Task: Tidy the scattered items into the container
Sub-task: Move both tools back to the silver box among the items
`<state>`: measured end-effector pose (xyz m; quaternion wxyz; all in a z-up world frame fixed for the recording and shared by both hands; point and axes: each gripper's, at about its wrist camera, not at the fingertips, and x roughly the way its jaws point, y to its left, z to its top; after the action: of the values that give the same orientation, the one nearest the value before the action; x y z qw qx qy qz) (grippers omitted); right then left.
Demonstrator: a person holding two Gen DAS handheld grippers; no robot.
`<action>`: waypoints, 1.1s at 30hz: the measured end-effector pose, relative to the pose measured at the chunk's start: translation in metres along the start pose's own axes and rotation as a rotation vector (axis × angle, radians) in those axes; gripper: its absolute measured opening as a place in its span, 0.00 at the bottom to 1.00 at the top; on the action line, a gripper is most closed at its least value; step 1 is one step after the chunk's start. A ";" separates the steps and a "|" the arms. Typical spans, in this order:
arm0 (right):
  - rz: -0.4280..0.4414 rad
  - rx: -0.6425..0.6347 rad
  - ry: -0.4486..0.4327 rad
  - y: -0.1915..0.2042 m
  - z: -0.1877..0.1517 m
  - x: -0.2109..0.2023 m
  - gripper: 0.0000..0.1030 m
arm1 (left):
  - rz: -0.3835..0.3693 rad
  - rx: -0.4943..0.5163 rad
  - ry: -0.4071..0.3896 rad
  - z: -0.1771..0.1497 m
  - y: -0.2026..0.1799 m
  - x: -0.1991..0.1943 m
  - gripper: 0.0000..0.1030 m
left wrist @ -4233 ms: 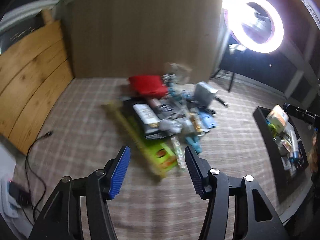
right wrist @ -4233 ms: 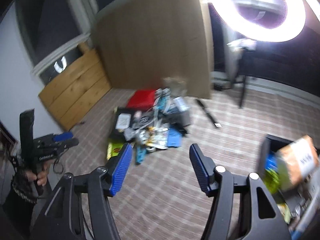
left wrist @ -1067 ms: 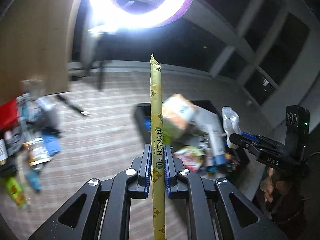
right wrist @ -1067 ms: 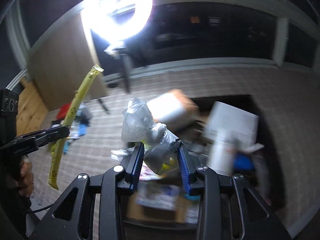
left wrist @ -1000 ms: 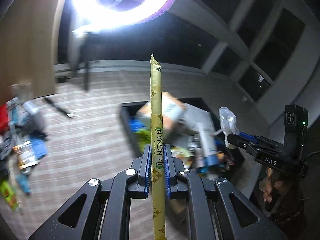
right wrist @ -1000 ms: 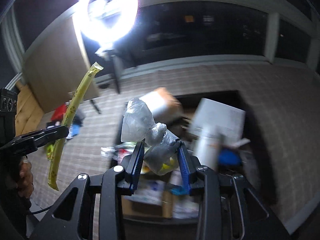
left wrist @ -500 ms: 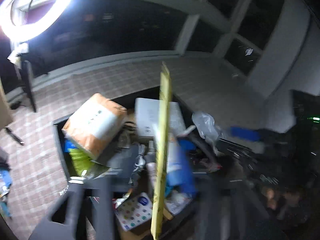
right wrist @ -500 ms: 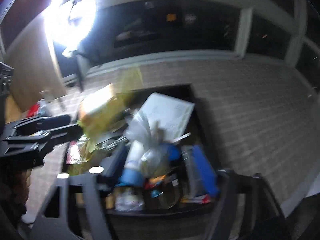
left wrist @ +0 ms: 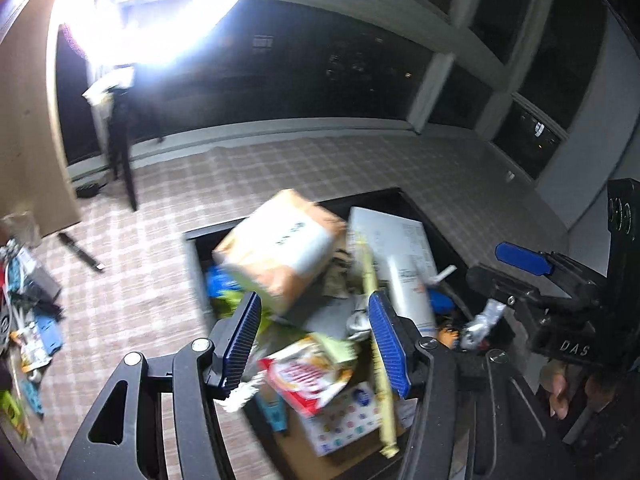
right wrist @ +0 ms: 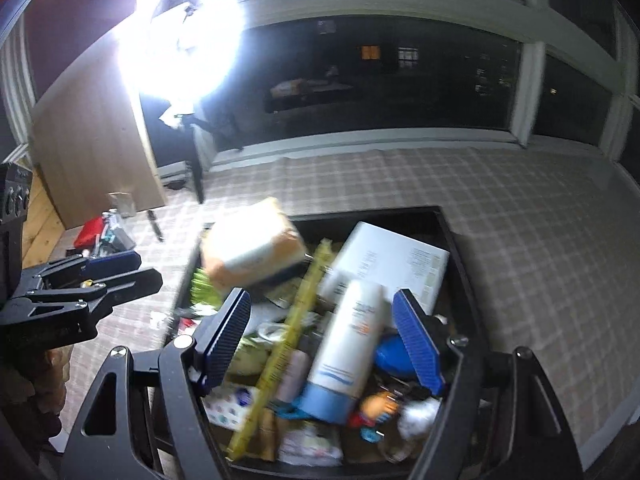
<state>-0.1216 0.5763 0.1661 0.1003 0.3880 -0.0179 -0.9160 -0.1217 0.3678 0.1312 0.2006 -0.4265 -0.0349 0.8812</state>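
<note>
The black container (left wrist: 193, 245) stands on the floor, full of items. My left gripper (left wrist: 316, 344) hovers open above its near end, with nothing between its blue pads. The long yellow stick packet (left wrist: 370, 280) lies loose across the contents. My right gripper (right wrist: 320, 338) is open over the same container (right wrist: 456, 240), with the yellow stick packet (right wrist: 288, 344) and a white bottle (right wrist: 348, 340) below it. The crumpled clear bag (right wrist: 418, 416) rests in the near right corner. Each gripper shows in the other's view: the right gripper (left wrist: 488, 268), the left gripper (right wrist: 136, 268).
A pile of scattered items (left wrist: 24, 312) lies on the checked floor at the left, also visible as the pile (right wrist: 104, 228). A bright ring light (right wrist: 180, 36) on a stand is behind, beside a wooden panel (right wrist: 92, 144). Dark windows line the back.
Both grippers swung from the pile to the container and opened. The yellow stick packet left the left gripper and the clear bag left the right; both now lie in the container.
</note>
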 end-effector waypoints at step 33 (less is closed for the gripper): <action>0.369 -0.442 0.151 0.339 0.046 0.203 0.71 | 0.240 -0.332 -0.047 -0.024 0.339 -0.050 0.41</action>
<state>-0.2346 0.2025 0.0916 0.3482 0.4140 0.1194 -0.8325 -0.1859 0.0351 0.0740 0.0204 -0.4344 -0.1334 0.8906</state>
